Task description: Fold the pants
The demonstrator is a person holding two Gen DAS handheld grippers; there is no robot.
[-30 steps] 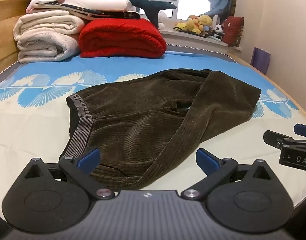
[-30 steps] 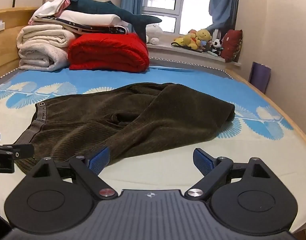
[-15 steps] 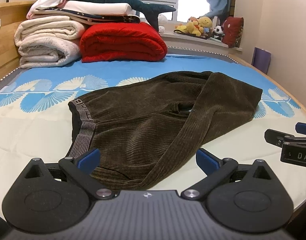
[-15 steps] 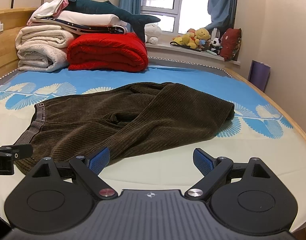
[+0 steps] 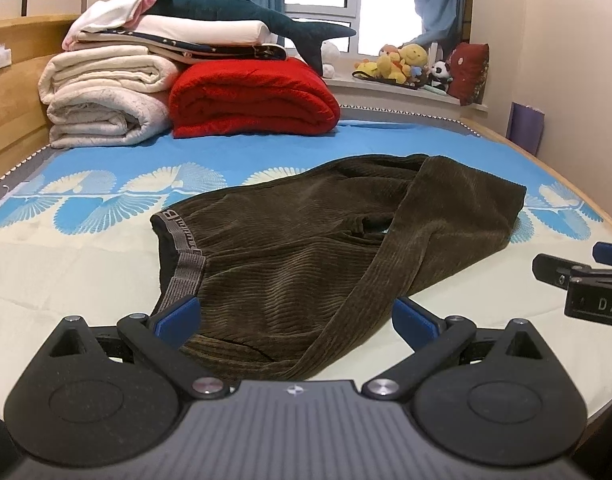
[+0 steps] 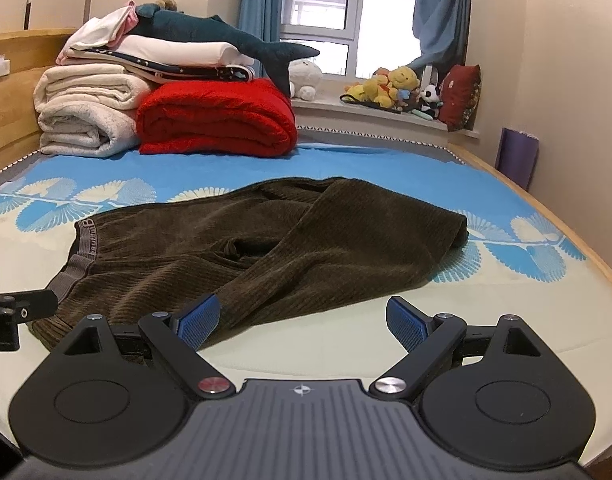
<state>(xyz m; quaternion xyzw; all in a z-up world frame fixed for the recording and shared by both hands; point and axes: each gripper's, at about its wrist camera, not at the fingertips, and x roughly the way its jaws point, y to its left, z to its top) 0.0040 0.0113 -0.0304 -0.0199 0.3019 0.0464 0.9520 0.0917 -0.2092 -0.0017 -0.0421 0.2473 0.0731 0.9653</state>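
Note:
Dark olive corduroy pants (image 5: pixel 306 240) lie crumpled on the bed, their grey elastic waistband (image 5: pixel 181 264) at the left and one leg folded diagonally across the top. My left gripper (image 5: pixel 295 318) hovers open over the pants' near edge, its blue pads wide apart and gripping nothing. In the right wrist view the pants (image 6: pixel 265 248) spread ahead. My right gripper (image 6: pixel 301 320) is open too, its left pad over the near hem and its right pad over bare sheet. Each gripper shows at the edge of the other's view: the right one (image 5: pixel 578 280) and the left one (image 6: pixel 13 312).
The bed sheet (image 5: pixel 65 272) is cream near me and blue with white fan prints farther back. Folded white quilts (image 5: pixel 101 96), a red blanket (image 5: pixel 249 100) and a plush shark (image 5: pixel 241 8) are stacked at the headboard end. Soft toys (image 6: pixel 390 84) line the windowsill. The bed's wooden edge (image 6: pixel 586 256) runs along the right.

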